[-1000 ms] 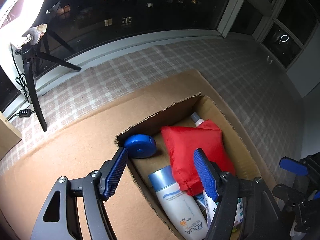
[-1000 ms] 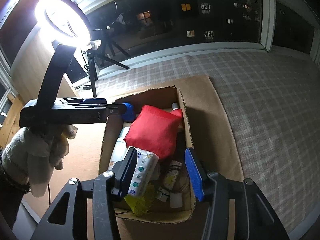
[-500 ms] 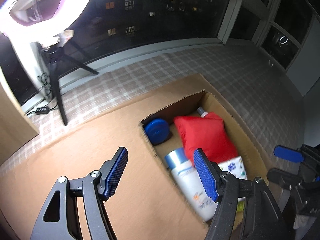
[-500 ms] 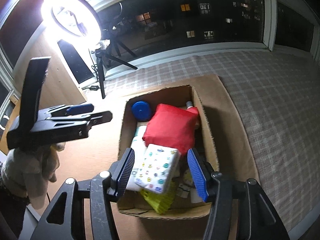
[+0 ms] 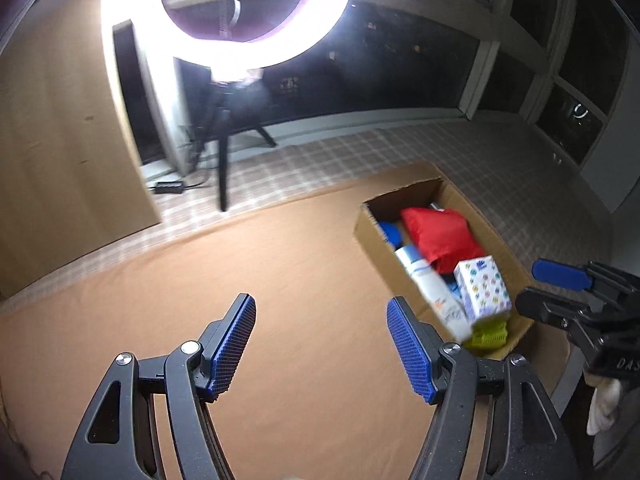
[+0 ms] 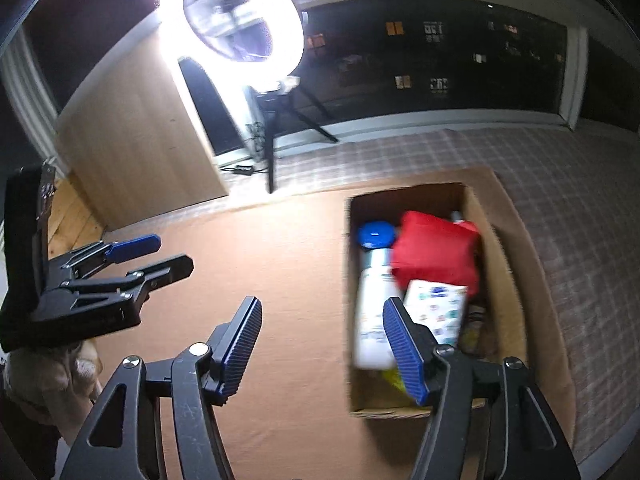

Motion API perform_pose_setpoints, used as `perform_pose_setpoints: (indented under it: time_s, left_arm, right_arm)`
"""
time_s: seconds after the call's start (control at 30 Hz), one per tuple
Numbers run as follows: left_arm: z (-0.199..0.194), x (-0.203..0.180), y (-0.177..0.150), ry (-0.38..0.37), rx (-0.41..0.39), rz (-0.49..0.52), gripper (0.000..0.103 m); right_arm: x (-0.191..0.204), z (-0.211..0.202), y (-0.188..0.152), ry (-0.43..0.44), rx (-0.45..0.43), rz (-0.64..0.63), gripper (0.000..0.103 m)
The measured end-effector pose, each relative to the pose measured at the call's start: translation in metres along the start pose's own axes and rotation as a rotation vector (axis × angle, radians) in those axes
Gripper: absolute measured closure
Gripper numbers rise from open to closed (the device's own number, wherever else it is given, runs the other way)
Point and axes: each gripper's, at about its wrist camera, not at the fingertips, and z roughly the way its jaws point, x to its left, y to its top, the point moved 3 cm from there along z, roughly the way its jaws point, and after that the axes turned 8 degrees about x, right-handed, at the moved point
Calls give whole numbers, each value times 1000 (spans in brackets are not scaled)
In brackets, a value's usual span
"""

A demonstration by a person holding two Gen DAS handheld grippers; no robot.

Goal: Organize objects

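An open cardboard box (image 5: 372,240) (image 6: 516,280) stands at the right on a brown cardboard sheet (image 5: 240,272). In it lie a red pouch (image 5: 440,236) (image 6: 436,252), a blue round tin (image 6: 376,234), a white bottle (image 5: 432,292) (image 6: 372,312), a patterned tissue pack (image 5: 482,288) (image 6: 440,304) and a yellow-green item (image 5: 490,334). My left gripper (image 5: 320,340) is open and empty, over bare cardboard left of the box. My right gripper (image 6: 322,344) is open and empty at the box's left wall. Each gripper shows in the other's view: the right (image 5: 560,292), the left (image 6: 132,260).
A bright ring light (image 6: 230,24) on a black tripod (image 6: 272,152) stands behind the sheet. A wooden panel (image 5: 60,140) stands at the left. Checked floor covering (image 6: 580,220) lies around the sheet, with dark windows (image 6: 440,52) behind.
Both grippers have pulled back and swung left, away from the box. The box now sits to the right in both views. Both stay open and empty.
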Motion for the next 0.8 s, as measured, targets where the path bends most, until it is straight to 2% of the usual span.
perform_pose_setpoints:
  time_s: [0.2, 0.43, 0.8]
  left_arm:
    - [-46, 34, -41, 23, -39, -46, 31]
    - [-91, 73, -87, 83, -79, -99, 25]
    - [-127, 119, -148, 125, -93, -189, 14]
  right_arm:
    - [51, -2, -10, 25, -3, -54, 41]
    - [100, 0, -24, 41, 5, -107, 35]
    - [154, 8, -56, 12, -2, -136, 32]
